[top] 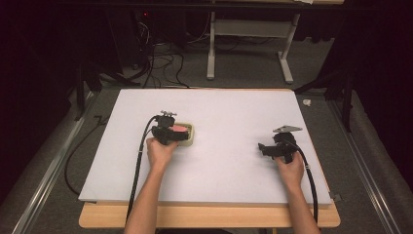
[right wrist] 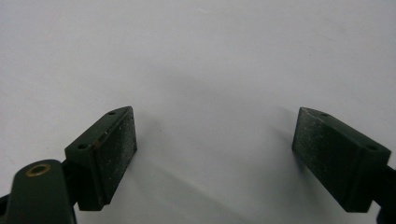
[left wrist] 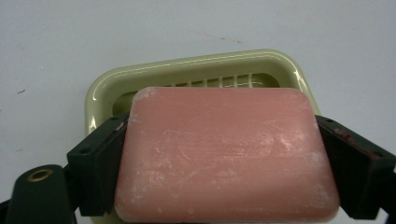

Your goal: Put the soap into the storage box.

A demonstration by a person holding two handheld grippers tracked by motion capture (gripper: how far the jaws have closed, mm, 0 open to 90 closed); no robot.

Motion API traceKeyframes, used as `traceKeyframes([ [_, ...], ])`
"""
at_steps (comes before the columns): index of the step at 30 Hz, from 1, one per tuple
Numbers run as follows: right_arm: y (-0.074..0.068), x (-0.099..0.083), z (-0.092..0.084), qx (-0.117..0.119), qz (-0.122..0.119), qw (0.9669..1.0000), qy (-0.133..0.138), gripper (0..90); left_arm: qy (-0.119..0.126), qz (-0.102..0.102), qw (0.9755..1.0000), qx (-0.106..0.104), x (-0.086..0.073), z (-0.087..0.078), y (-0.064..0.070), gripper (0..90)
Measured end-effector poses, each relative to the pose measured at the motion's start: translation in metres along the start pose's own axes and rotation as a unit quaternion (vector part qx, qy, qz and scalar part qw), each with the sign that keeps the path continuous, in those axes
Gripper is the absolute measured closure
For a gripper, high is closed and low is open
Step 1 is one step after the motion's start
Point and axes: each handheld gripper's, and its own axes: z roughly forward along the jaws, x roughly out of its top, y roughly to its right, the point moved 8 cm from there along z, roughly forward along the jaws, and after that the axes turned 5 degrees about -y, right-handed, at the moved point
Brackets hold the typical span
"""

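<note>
A pink bar of soap (left wrist: 224, 154) is clamped between the black jaws of my left gripper (left wrist: 219, 158), which is shut on it. The bar hangs just over a pale green soap dish (left wrist: 196, 70) with a slotted floor. From the high view, the left gripper (top: 170, 134) sits at the dish (top: 191, 139) left of the table's middle, with the soap (top: 180, 128) showing pink above it. My right gripper (top: 265, 148) rests at the right side of the board, pointing left. Its jaws stand wide apart in the right gripper view (right wrist: 215, 154), with bare white surface between them.
A white board (top: 219, 112) covers the wooden table (top: 209, 217). Cables trail from both grippers toward the front edge. Beyond the far edge lie a grey floor, loose cables and a white table frame (top: 248, 48). A small white object (top: 307, 102) lies off the board's right corner.
</note>
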Motion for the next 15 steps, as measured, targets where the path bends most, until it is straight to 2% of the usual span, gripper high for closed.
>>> traceKeyframes([
  [9,-0.0001,0.0000,0.0000,0.000,0.000,1.0000,0.000,14.3,0.005,0.001,1.0000,-0.006,0.0007,0.0009,0.0000,13.6],
  [15,-0.0001,0.0000,0.0000,0.000,0.000,1.0000,0.000,14.3,0.010,0.007,0.9999,0.001,0.0016,0.0012,0.0004,13.5],
])
